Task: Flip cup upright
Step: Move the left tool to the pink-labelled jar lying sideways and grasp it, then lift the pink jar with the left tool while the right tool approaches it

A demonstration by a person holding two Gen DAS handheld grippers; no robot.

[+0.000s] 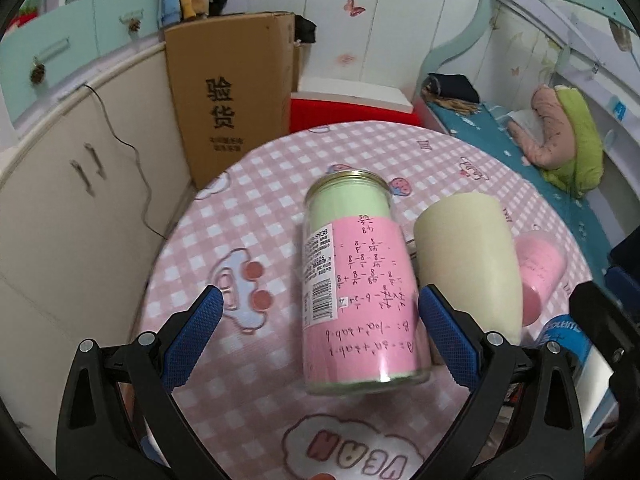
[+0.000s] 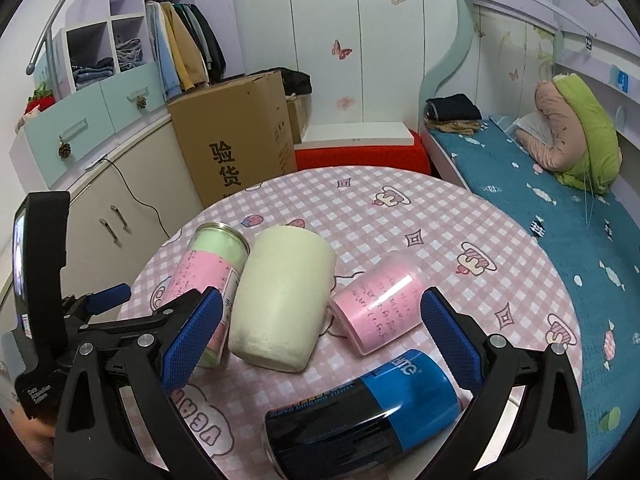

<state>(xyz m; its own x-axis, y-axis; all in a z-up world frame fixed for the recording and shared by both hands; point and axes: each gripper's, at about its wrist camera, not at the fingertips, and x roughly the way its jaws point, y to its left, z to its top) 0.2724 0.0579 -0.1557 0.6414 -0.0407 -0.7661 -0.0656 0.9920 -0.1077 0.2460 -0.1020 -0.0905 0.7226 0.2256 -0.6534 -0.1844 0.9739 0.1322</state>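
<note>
You have four containers lying on their sides on the tabletop (image 2: 440, 216): one cream cup (image 2: 280, 300), two glass jars with pink labels (the taller jar (image 1: 356, 280) has pale green filling, the shorter jar (image 2: 380, 312) pink) and one blue-black can (image 2: 360, 408). Your left hand-held gripper (image 1: 320, 332) straddles the taller jar, wide; your right hand-held gripper (image 2: 322, 332) is wide too.

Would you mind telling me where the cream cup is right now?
The cream cup lies on the pink checked table, between the green-and-pink jar on its left and the pink cup on its right, beyond the blue-and-black can.
</note>
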